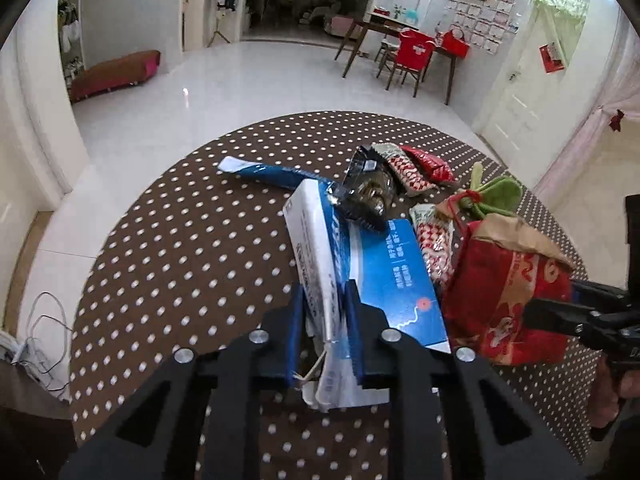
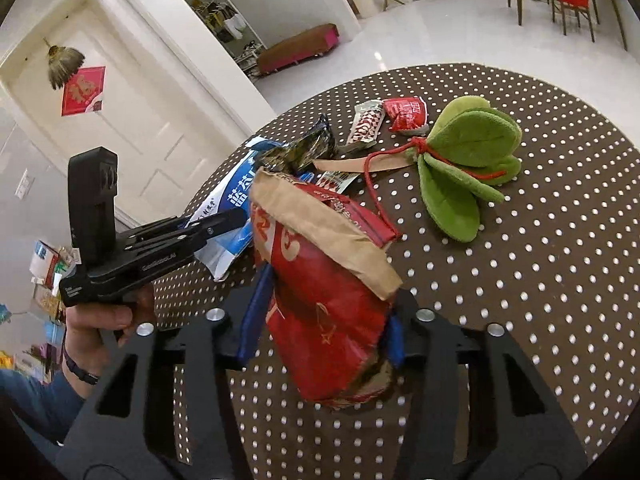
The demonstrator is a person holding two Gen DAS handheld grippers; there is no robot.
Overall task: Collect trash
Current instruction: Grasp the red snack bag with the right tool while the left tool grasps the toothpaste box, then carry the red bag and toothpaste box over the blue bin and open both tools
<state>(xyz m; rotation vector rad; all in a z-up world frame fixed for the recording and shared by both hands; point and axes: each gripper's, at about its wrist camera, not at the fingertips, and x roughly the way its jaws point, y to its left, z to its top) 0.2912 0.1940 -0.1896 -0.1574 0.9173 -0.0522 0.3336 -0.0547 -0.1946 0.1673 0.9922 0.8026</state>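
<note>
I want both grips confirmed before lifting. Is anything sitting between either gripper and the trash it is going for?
Nothing visible. The left gripper is shut on the blue and white bag, and the right gripper is shut on the red paper bag.

Box (image 1: 320, 236) left of bag (image 1: 508, 288), wrappers (image 1: 404, 168) behind, on table (image 1: 168, 248)

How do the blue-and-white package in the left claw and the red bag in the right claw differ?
The blue-and-white package is flat, pinched at its thin edge by the left claw; the red bag is bulky and fills the right claw. The package is glossy; the bag shows a brown paper lining. Both are gripped over the polka-dot table.
</note>
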